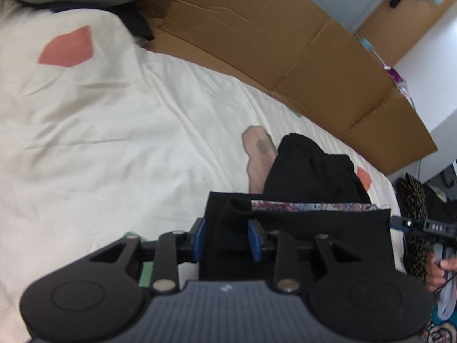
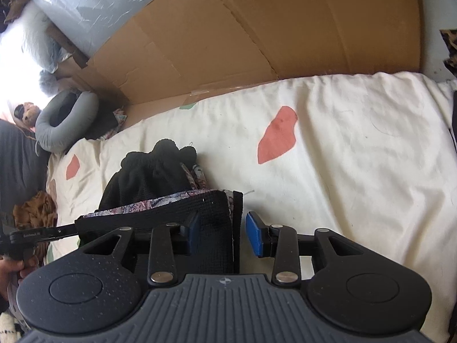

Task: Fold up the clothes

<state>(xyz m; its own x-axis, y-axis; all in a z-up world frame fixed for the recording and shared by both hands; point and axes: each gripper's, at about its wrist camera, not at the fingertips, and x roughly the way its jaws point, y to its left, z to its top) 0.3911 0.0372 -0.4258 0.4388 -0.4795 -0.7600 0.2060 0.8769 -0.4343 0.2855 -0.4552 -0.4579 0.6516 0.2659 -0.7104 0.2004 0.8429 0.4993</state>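
Where the black garment [image 1: 311, 168] lies bunched on the cream bedsheet [image 1: 114, 131], both grippers stand at its near, folded edge. That edge shows a strip of patterned lining [image 1: 314, 207] along its top. In the left wrist view the left gripper [image 1: 228, 235] straddles the garment's left corner: black cloth fills the gap between the blue pads [image 1: 253, 238], which stand parted; whether they press the cloth I cannot tell. In the right wrist view the right gripper [image 2: 224, 235] sits at the garment's right corner; its jaws are spread, one pad against or behind the cloth, the other pad [image 2: 254, 237] clear of it with bare sheet showing between, so it does not pinch the garment. Beyond the garment, flattened brown cardboard [image 2: 257, 37] leans up along the far side of the bed. The sheet carries salmon patches [image 2: 277, 134] on either side of the garment. A grey ring cushion [image 2: 65, 120] lies left of the garment, at the bed's end. A hand [image 1: 441, 274] appears at the garment's right in the left view, gripping the other tool's handle.
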